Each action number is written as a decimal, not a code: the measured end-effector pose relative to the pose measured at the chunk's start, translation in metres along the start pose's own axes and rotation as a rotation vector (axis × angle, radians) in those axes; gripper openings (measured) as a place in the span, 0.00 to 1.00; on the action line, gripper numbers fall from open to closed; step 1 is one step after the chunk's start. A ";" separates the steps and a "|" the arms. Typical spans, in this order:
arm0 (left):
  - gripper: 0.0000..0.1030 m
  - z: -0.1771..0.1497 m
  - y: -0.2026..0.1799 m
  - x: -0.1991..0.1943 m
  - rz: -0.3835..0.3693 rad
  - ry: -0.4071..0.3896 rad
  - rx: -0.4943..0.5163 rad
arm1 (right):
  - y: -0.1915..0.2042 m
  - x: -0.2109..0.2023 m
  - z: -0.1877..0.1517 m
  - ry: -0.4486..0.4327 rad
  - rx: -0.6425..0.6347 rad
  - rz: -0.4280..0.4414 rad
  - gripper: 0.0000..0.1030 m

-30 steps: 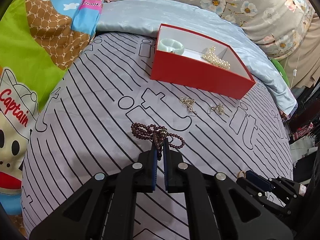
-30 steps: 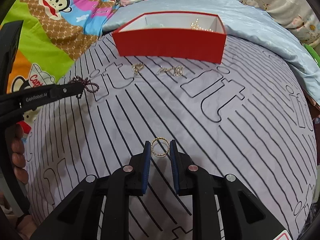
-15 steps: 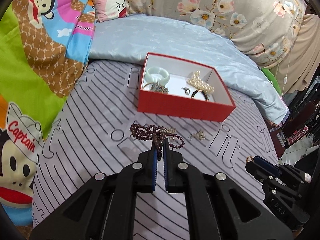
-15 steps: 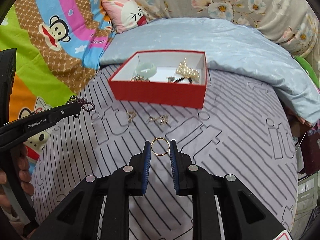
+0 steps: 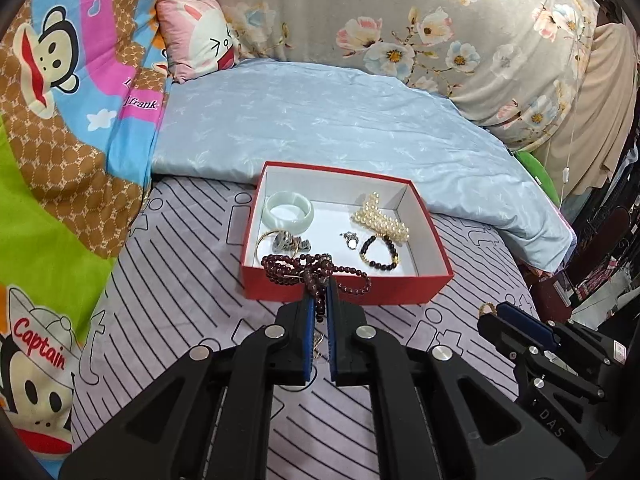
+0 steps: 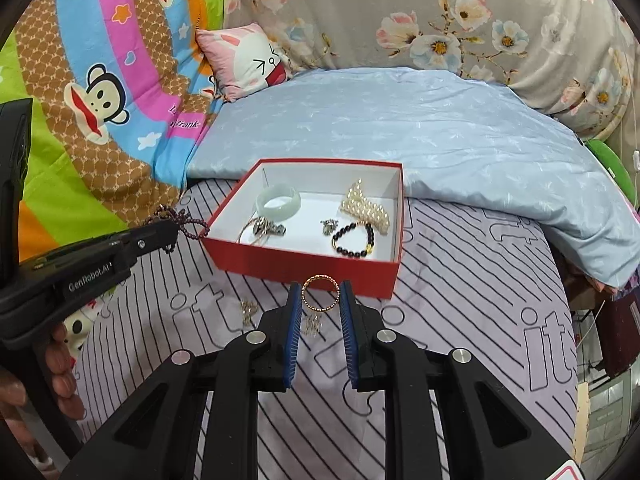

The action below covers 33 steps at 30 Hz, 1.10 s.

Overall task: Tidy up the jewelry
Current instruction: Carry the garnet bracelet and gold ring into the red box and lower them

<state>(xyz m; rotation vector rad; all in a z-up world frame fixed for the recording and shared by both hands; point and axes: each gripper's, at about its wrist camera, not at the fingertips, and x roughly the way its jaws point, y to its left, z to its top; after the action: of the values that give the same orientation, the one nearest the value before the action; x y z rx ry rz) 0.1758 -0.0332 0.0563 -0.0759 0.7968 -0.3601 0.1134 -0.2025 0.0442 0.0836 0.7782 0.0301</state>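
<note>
A strand of dark red beads [image 5: 316,270], bunched into loops, is pinched between the nearly closed jaws of the left hand-held gripper [image 5: 319,300] and hangs in the air just in front of the near wall of a red box [image 5: 348,290]. A thin gold ring [image 6: 320,293] is clamped upright across its width by the right hand-held gripper [image 6: 320,300], also held short of the box's near wall. Judging by this, both pieces are being carried toward the box, each gripped at the tips so it can drop cleanly inside.

The box sits open on a bed, on a lilac sheet [image 6: 460,300] printed with black stripes and outlined letters (they read "it"). Its white interior already holds a pale green bangle [image 5: 289,212], a cluster of pearls [image 5: 380,218], a black bead bracelet [image 5: 380,252], a small charm [image 5: 350,238] and a gold hoop with grey pieces [image 5: 280,240]. Two small gold items [image 6: 248,310] lie on the sheet in front of the box, seemingly yet to be collected.

Readable writing: "GenRobot.AI" on the left gripper's side in the right view, "DAS" on the right gripper in the left view, and "Captain" and "frank" on the cartoon monkey blanket [image 5: 52,184] to the left.
</note>
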 end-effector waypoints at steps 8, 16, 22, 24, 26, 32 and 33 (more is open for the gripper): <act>0.04 0.015 -0.003 0.014 0.001 -0.007 -0.003 | -0.001 0.015 0.026 -0.022 0.005 -0.001 0.17; 0.04 0.028 -0.004 0.031 0.006 -0.009 -0.002 | -0.002 0.034 0.052 -0.035 0.007 0.002 0.17; 0.04 0.043 0.001 0.049 0.015 -0.014 -0.008 | -0.012 0.058 0.070 -0.026 0.017 -0.002 0.17; 0.04 0.048 0.001 0.058 0.014 -0.015 -0.007 | -0.014 0.067 0.073 -0.017 0.018 -0.006 0.17; 0.04 0.053 0.001 0.066 0.017 -0.015 0.000 | -0.015 0.079 0.076 -0.006 0.015 -0.010 0.17; 0.04 0.059 0.000 0.092 0.026 0.007 0.005 | -0.020 0.112 0.080 0.036 0.021 -0.006 0.17; 0.04 0.059 0.000 0.095 0.028 0.010 0.003 | -0.020 0.117 0.080 0.042 0.022 -0.006 0.17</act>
<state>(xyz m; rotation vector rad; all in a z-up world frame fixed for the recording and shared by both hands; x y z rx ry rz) 0.2787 -0.0697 0.0326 -0.0601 0.8066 -0.3355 0.2528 -0.2211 0.0171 0.1020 0.8208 0.0178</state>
